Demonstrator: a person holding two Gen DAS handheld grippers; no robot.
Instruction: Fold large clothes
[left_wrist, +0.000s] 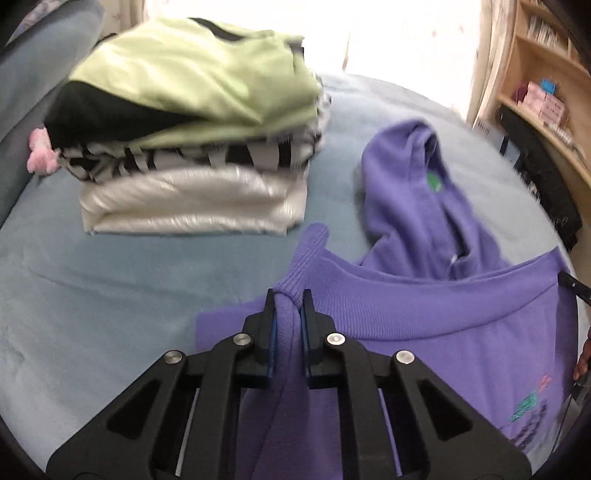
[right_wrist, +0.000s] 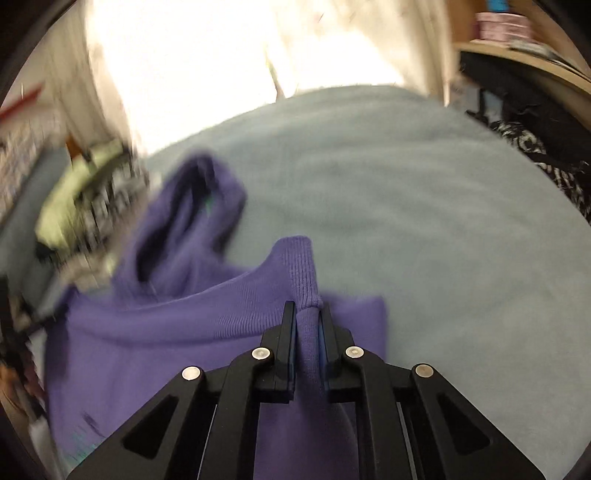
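Observation:
A purple hoodie (left_wrist: 443, 325) lies on the pale blue bed (left_wrist: 92, 295), its hood (left_wrist: 410, 192) toward the far side. My left gripper (left_wrist: 290, 299) is shut on the left corner of the hoodie's ribbed hem and holds it raised. My right gripper (right_wrist: 308, 310) is shut on the other ribbed hem corner of the hoodie (right_wrist: 177, 350). The hem stretches between the two grippers. The hood shows in the right wrist view (right_wrist: 192, 206) too. A printed design (left_wrist: 532, 410) shows on the hoodie's body at lower right.
A stack of folded clothes (left_wrist: 192, 122), green on top, striped and white below, sits on the bed to the far left. A wooden shelf (left_wrist: 546, 66) with small boxes and dark items stands at the right. A bright window is beyond the bed.

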